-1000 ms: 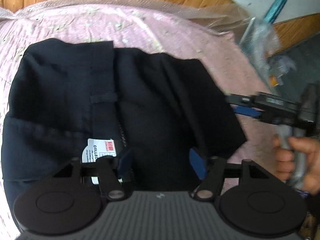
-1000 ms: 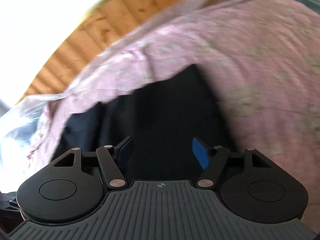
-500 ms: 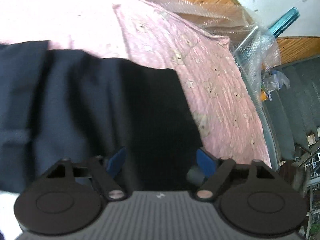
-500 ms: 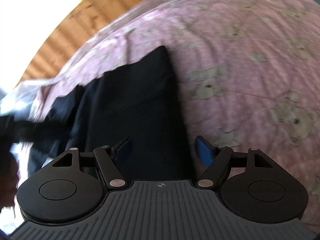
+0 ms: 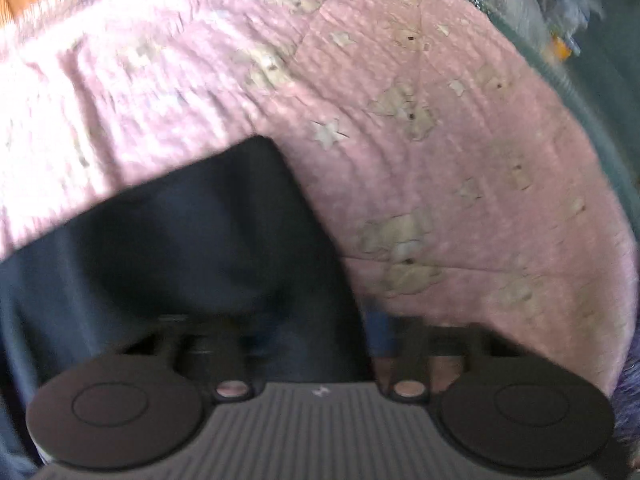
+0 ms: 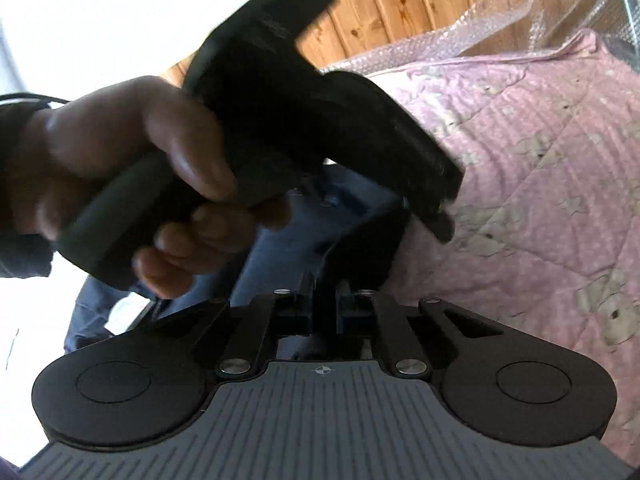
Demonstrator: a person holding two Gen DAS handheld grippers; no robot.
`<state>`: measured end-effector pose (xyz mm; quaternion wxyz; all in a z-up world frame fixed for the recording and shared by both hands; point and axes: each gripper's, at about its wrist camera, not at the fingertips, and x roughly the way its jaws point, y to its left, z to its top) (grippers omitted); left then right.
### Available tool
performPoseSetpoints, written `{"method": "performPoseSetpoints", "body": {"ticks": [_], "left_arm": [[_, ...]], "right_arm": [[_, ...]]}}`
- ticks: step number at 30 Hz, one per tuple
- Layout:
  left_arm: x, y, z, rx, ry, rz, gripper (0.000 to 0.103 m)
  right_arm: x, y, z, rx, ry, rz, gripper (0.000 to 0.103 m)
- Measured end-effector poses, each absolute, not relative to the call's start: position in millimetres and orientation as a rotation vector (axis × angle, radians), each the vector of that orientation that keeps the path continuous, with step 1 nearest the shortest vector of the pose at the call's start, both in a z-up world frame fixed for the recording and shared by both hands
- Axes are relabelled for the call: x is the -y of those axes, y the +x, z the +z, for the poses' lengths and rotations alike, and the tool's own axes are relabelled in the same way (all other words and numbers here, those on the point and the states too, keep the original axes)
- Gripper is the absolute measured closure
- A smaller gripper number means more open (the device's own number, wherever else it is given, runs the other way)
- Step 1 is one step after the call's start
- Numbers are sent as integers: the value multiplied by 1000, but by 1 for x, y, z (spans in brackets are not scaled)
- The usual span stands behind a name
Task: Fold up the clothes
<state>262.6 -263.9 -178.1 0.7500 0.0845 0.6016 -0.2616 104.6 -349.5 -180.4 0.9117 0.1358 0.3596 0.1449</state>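
Matt dark cloth garment [image 5: 192, 240], quilted (pink) bedspread [image 5: 460, 160]

- A home bedroom is indicated.
- The work surface is formed by a pink quilted bedspread [image 5: 460, 152] printed with pale stars and animal shapes.
- Varnished knotty wood panelling [image 6: 384, 20] is seen behind the bed.
- Clear bubble wrap [image 6: 500, 28] is draped along the bed's far edge.
- A dark navy garment [image 5: 192, 240] is laid out on the bedspread.

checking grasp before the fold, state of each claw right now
Left claw: open, straddling the edge of the dark garment, image blurred.
Right claw: fingers nearly together, apparently pinching dark garment fabric.
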Motion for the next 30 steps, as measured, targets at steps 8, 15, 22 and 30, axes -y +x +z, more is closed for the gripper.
{"method": "performPoseSetpoints", "body": {"ticks": [8,15,22,30], "left_arm": [[187,261,-151,-1240,-165,-597,92],[75,248,-117,-1095,-463,-652,92],[-95,234,-125,-1009,-649,-552,92],[-187,229,-154,-970,-711,-501,92]], "right_arm": [[343,92,-197,-746,307,248,48],[266,80,-138,-669,123,288,100],[123,83,-98,-631,-52,402,100],[-2,104,-133,-727,-222,500,101]]}}
